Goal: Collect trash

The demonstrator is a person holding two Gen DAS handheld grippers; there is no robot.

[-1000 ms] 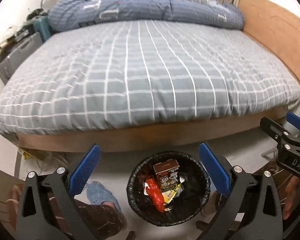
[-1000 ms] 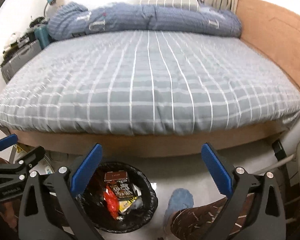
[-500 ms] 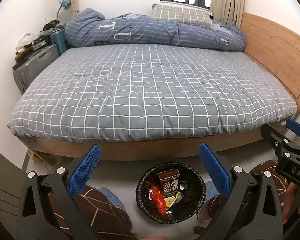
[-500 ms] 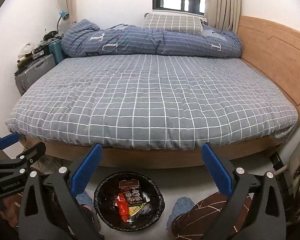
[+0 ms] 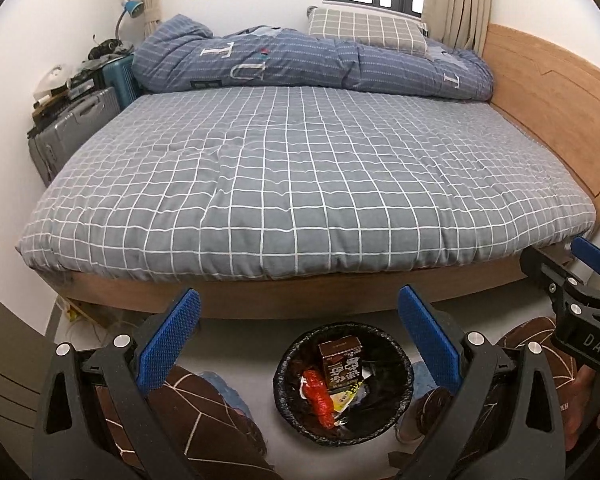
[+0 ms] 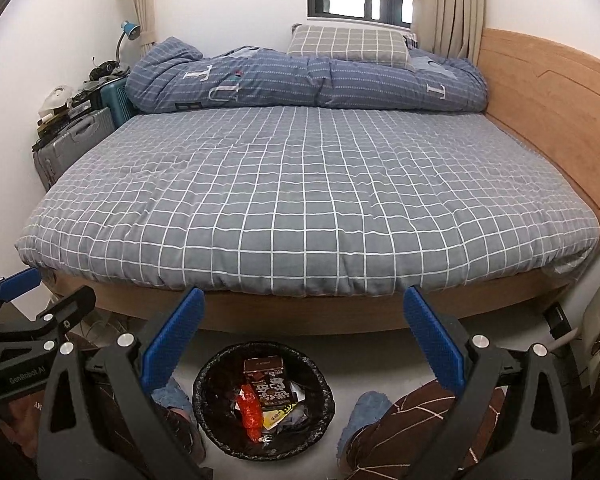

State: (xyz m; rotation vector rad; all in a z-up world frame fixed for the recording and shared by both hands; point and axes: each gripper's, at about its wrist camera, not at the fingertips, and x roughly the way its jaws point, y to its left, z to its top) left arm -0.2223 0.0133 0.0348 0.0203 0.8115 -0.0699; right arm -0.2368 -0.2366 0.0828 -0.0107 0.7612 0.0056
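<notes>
Rising away from the floor over the last second, the left gripper [image 5: 298,336] and right gripper [image 6: 304,338] both hung spread wide and empty above the black-lined bin [image 5: 284,372], which had shrunk in view; the brown drink carton [image 5: 340,364] and red wrapper [image 5: 319,398] lay inside it. Beyond, the checked bed [image 5: 300,184] showed no litter, so collecting seemed finished.

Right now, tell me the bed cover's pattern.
Grey bed cover with a white grid check; clearest in the right wrist view.
</notes>
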